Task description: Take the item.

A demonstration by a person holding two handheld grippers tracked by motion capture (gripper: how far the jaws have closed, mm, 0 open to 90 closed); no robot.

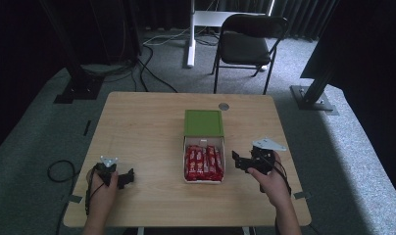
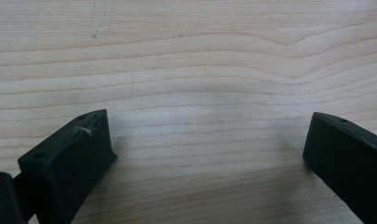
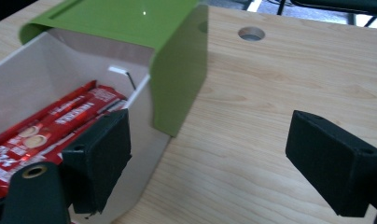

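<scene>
Your left gripper [image 1: 129, 178] sits near the table's [image 1: 142, 127] front left corner, resting low over the wood, jaws spread wide with nothing between them; in the left gripper view you see bare wood grain [image 2: 200, 93] between the two black pads, and a wisp of lint clings to the top edge of the pad on that view's left [image 2: 86, 131]. Your left hand [image 1: 102, 188] wraps the handle from the front edge.

Your right gripper [image 1: 239, 161] sits towards the front right part of the table, just beside the right wall of the white box [image 1: 204, 180], also released and holding nothing. In the right gripper view its jaws stand far apart: the one on that view's left overlaps the box wall [image 3: 151, 154], though you cannot tell whether it touches, and the other hangs over bare wood. Your right hand [image 1: 269, 181] grips it from the front right.

The box lies in the middle of the table, slightly right of centre, and holds a row of red candy bars [image 1: 204, 162] packed side by side lengthwise. Its green lid [image 1: 204, 123] is slid back over the far half, leaving the near half open.

Beyond the lid, close to the far edge, a round grommet hole [image 1: 224, 105] is set in the wood. Past the table lies grey carpet [image 1: 343, 161] with black cables [image 1: 147, 73], a black folding chair [image 1: 249, 41], a white stand [image 1: 191, 34], dark metal frame feet [image 1: 313, 95] and dark curtains.
</scene>
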